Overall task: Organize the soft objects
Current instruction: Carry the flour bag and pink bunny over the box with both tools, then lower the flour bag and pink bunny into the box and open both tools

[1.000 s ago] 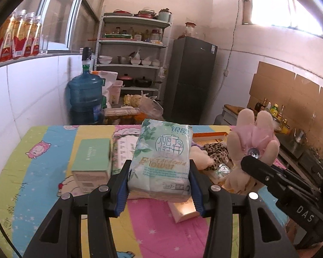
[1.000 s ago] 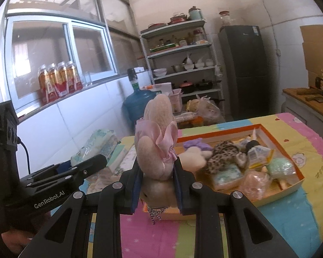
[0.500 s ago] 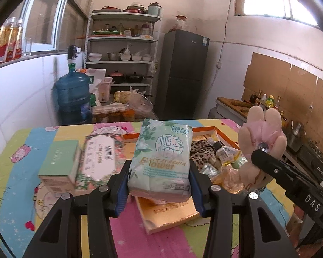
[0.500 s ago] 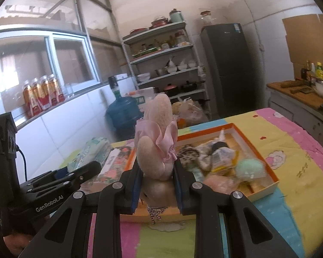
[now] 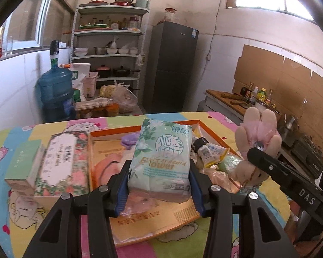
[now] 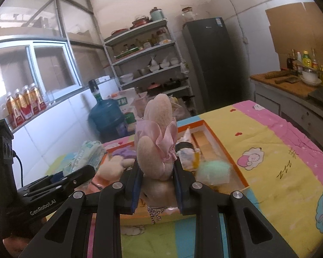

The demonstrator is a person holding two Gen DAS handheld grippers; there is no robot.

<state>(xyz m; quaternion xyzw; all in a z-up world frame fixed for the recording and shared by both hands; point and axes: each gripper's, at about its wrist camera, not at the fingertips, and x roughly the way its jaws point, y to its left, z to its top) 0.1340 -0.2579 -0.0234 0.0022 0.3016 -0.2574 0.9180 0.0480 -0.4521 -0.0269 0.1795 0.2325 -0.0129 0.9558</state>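
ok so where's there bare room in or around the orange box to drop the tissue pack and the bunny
Inside the orange box, the near-left floor by the purple item looks free; its right half is crowded with packets. Outside, the sheet right of the box is bare. Left of it, two cartons fill the space.

"DAS" on right gripper (image 5: 256, 150) — "GenRobot.AI" on left gripper (image 6: 90, 168)

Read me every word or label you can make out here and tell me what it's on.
"GenRobot.AI": side of the left gripper.
"DAS": side of the right gripper.
"Flower": tissue pack in the left gripper; its Chinese characters and fine print, unreadable.
Script on the floral box: too blurred.
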